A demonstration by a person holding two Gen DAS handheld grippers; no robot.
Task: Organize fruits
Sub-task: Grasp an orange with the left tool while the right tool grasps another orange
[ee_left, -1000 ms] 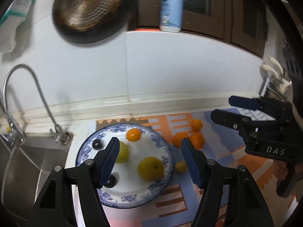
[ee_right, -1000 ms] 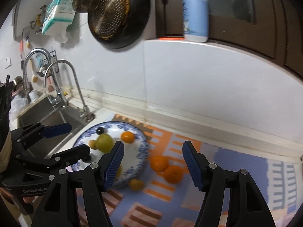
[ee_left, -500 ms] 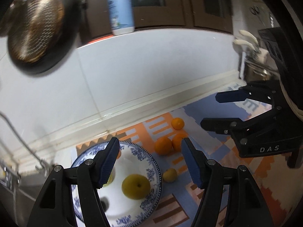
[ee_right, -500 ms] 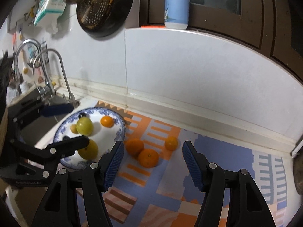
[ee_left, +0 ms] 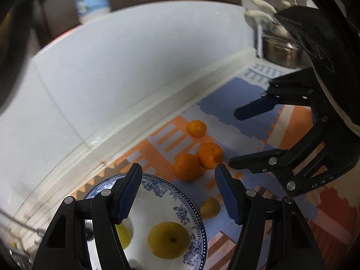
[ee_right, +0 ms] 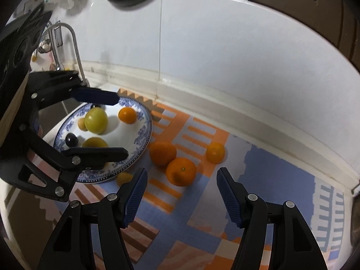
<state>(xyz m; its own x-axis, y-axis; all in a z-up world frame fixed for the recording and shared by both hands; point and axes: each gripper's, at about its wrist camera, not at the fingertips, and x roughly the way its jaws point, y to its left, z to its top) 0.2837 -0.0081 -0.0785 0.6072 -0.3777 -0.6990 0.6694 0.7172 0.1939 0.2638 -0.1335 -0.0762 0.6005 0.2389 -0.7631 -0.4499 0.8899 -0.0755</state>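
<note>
Right gripper (ee_right: 181,193), fingers spread, empty: nearest orange (ee_right: 181,171) dead ahead, just beyond tips. Left gripper (ee_left: 177,191), spread, empty, over plate (ee_right: 144,132) rim, farther off.

The plate (ee_right: 144,132) was white with a blue floral rim. On it lay a yellow-green fruit (ee_right: 96,120), a small orange one (ee_right: 127,115) and a dark purple grape (ee_right: 71,139). Three oranges (ee_right: 181,172) sat on a mat (ee_right: 258,180) patterned in orange, pale blue, white and brown stripes. The wall tiles (ee_right: 225,56) were white. Both grippers were black with blue ribbed pads (ee_right: 135,195).
</note>
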